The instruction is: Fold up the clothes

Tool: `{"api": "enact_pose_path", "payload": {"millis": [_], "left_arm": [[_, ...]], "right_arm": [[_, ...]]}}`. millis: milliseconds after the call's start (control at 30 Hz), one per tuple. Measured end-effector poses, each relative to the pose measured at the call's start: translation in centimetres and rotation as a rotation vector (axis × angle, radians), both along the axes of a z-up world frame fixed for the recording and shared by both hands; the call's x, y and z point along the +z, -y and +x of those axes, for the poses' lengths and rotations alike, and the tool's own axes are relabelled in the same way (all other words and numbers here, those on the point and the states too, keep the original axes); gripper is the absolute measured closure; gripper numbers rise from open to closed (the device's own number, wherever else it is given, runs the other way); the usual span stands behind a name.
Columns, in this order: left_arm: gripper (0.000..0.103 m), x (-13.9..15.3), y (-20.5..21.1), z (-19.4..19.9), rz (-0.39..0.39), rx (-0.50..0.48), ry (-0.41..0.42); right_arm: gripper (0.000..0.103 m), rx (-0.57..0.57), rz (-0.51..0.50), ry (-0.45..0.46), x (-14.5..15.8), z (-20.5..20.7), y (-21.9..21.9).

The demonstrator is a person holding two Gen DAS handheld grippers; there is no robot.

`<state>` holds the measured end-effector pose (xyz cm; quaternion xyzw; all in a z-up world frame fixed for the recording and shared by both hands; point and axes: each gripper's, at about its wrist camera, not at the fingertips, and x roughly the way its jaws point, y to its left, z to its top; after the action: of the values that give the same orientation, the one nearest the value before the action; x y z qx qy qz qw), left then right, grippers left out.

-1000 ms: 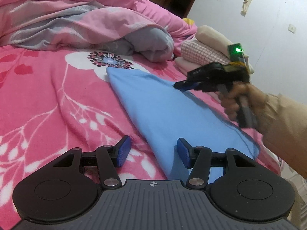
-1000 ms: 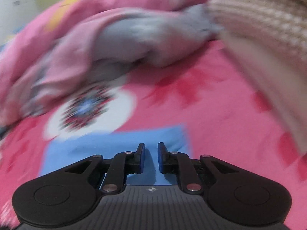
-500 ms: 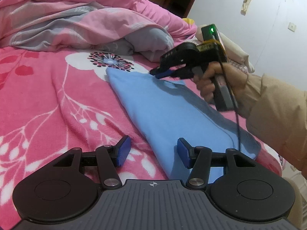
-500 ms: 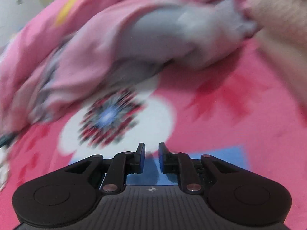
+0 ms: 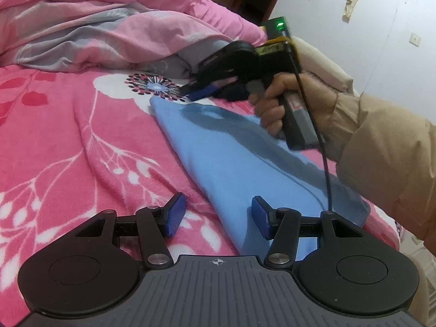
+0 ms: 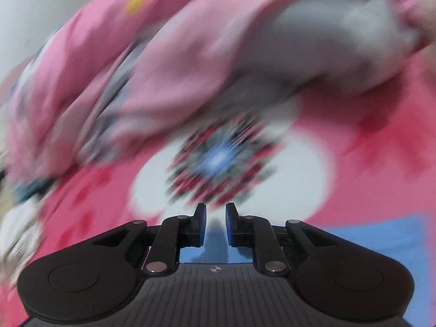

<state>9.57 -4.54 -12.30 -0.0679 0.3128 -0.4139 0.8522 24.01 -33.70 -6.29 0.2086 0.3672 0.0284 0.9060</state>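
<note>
Left wrist view, left gripper [image 5: 215, 215] sitting half open astride blue cloth [image 5: 231, 160] edge, gripping nothing, right gripper [image 5: 200, 92] hovering narrowly parted, empty, at far corner, pink bedspread [image 5: 68, 136] lying beneath.

left gripper [image 5: 215, 215]: jaws standing about half apart, nothing between the pads, pointing slightly downward
right gripper [image 6: 215, 223]: jaws nearly together with a narrow gap, gripping nothing
right hand [image 5: 288, 100]: gripping the handle, tan sleeve [image 5: 381, 158] showing at far right
</note>
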Motion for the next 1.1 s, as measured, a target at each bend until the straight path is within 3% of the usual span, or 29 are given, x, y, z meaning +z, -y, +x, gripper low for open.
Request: {"api": "enact_pose_path", "payload": {"millis": [200,333,400,467,567,700,800,867,900,967,1033,1100], "left_arm": [[0.049,0.0,0.1,0.0,0.001,0.000,0.000],[0.049,0.0,0.1,0.0,0.002,0.001,0.001],[0.049,-0.1,0.1,0.0,0.001,0.001,0.001],[0.049,-0.1,0.1,0.0,-0.002,0.001,-0.002],[0.049,-0.1,0.1,0.0,0.001,0.001,-0.001],[0.049,-0.1,0.2,-0.1,0.008,0.003,0.005],[0.049,0.0,0.4,-0.2,0.017,0.004,0.012],[0.049,0.0,0.4,-0.3,0.021,0.005,0.015],[0.049,0.0,0.4,-0.3,0.023,0.005,0.016],[0.048,0.0,0.5,-0.3,0.027,0.004,0.018],[0.048,0.0,0.5,-0.4,0.030,0.005,0.021],[0.048,0.0,0.5,-0.3,0.033,0.004,0.021]], "right_arm": [[0.086,0.031,0.112,0.054,2.8,-8.2,4.8],[0.086,0.004,0.245,-0.033,-0.2,-13.4,8.5],[0.091,-0.086,0.355,-0.071,-2.5,-15.4,11.5],[0.089,-0.216,0.467,-0.044,-3.8,-17.8,14.7],[0.088,-0.355,0.413,0.012,-2.4,-21.4,16.6],[0.087,-0.220,0.402,0.106,0.2,-23.6,14.0],[0.087,-0.017,0.347,0.097,0.9,-23.5,10.0],[0.087,0.074,0.308,0.041,0.3,-23.3,8.0],[0.088,0.087,0.276,0.002,-0.4,-23.5,7.9],[0.103,0.075,0.235,-0.048,-1.9,-24.8,8.6],[0.102,0.008,0.284,-0.058,-1.6,-26.9,10.1],[0.100,-0.012,0.244,-0.050,-0.4,-28.0,10.1]]}}
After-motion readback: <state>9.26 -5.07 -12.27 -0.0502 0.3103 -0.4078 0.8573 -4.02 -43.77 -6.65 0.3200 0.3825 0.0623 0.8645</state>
